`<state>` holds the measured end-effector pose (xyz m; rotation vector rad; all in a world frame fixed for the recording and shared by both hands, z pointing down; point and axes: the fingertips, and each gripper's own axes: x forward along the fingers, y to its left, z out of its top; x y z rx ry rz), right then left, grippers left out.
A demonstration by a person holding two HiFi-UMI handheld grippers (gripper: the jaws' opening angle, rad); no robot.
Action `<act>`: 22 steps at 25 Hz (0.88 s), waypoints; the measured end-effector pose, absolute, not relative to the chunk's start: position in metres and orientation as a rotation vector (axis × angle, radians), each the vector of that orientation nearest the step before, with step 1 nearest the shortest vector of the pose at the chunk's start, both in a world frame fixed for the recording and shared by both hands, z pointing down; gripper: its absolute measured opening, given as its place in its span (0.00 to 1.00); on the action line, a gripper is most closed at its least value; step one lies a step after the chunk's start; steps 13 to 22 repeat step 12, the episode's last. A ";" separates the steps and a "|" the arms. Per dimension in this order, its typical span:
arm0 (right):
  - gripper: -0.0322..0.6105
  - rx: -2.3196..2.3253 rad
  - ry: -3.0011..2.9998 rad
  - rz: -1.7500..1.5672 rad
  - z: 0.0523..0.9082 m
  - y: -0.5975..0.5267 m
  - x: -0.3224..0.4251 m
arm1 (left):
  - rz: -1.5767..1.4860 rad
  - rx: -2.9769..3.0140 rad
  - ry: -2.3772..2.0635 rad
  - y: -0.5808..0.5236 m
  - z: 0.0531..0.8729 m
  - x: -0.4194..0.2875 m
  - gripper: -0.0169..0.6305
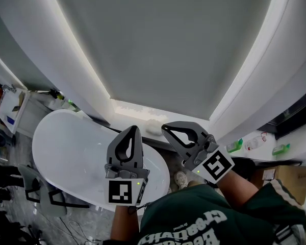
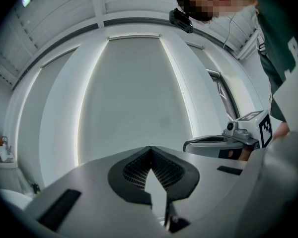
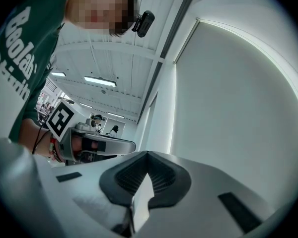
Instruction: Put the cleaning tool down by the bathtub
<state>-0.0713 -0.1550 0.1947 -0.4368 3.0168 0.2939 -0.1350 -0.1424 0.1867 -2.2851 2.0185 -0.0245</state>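
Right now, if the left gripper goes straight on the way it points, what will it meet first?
The shut, empty left gripper points at the large flat grey wall panel with glowing edges. Nothing shows in between, so it would probably meet that panel first; the depth is unclear.

A glossy white oval bathtub (image 1: 66, 147) is seen at lower left, beneath a broad grey curved wall panel (image 1: 168, 45) edged with strips of light. The grey left gripper (image 1: 134, 129) and grey right gripper (image 1: 164, 128) are held raised side by side, each with jaws closed tip to tip. A green plastic bottle (image 1: 234, 145) is seen further right.
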 end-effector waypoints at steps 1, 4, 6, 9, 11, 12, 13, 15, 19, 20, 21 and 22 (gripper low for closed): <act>0.07 -0.433 3.015 0.299 0.195 -0.154 -0.070 | -0.024 -2.285 2.018 -0.142 0.187 -0.134 0.04; 0.07 -0.425 3.015 0.304 0.197 -0.153 -0.067 | -0.031 -2.285 2.019 -0.142 0.189 -0.129 0.04; 0.07 -0.424 3.019 0.304 0.198 -0.153 -0.067 | -0.029 -2.286 2.016 -0.143 0.190 -0.127 0.04; 0.07 -0.430 3.026 0.302 0.200 -0.156 -0.067 | -0.032 -2.280 2.019 -0.144 0.189 -0.128 0.04; 0.07 -0.437 3.036 0.298 0.201 -0.158 -0.067 | -0.036 -2.281 2.019 -0.144 0.189 -0.128 0.04; 0.07 -0.440 3.041 0.297 0.201 -0.160 -0.067 | -0.038 -2.283 2.019 -0.144 0.189 -0.128 0.04; 0.07 -0.440 3.041 0.297 0.201 -0.160 -0.067 | -0.038 -2.283 2.019 -0.144 0.189 -0.128 0.04; 0.07 -0.440 3.041 0.297 0.201 -0.160 -0.067 | -0.038 -2.283 2.019 -0.144 0.189 -0.128 0.04; 0.07 -0.440 3.041 0.297 0.201 -0.160 -0.067 | -0.038 -2.283 2.019 -0.144 0.189 -0.128 0.04; 0.07 -0.440 3.041 0.297 0.201 -0.160 -0.067 | -0.038 -2.283 2.019 -0.144 0.189 -0.128 0.04; 0.07 -0.440 3.041 0.297 0.201 -0.160 -0.067 | -0.038 -2.283 2.019 -0.144 0.189 -0.128 0.04; 0.07 -0.440 3.041 0.297 0.201 -0.160 -0.067 | -0.038 -2.283 2.019 -0.144 0.189 -0.128 0.04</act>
